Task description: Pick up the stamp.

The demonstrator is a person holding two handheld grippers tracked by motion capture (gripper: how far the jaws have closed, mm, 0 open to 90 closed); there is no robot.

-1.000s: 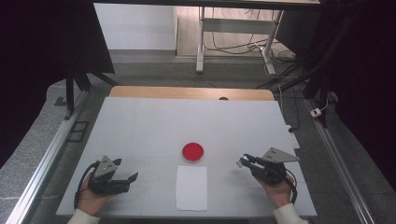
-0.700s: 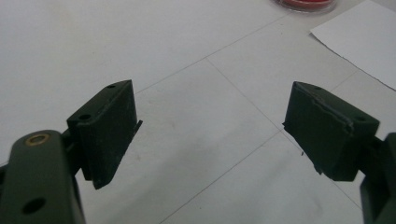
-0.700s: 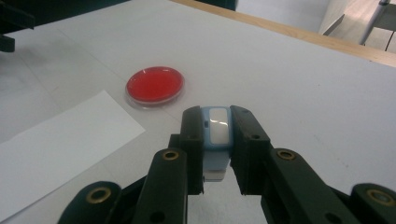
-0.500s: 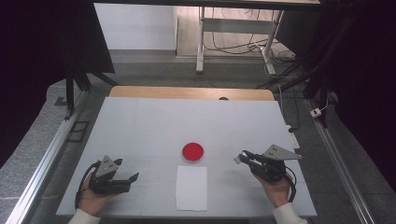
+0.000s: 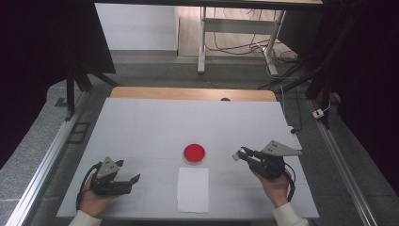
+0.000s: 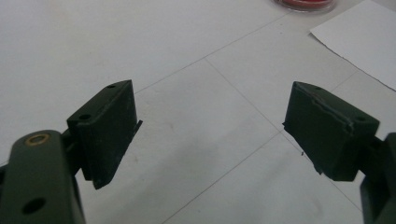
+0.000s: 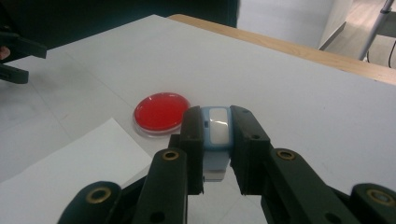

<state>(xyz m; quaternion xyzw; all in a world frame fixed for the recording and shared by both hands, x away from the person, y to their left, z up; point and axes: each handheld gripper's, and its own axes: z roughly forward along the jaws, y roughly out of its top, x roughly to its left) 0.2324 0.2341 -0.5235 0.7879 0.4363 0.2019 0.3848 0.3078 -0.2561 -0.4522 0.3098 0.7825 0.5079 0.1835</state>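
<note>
A: What did the right tongs (image 7: 216, 140) hold?
B: They were clamped on a small pale-blue device (image 7: 215, 128), near the red dish (image 7: 161, 112).
A: The left tongs (image 6: 210, 130)?
B: Apart, idle. Best kept level.

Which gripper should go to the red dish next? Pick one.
Right. The right gripper sits nearer the red dish, pointed at it and clamping a small blue-white object; the left gripper is open, farther off.
</note>
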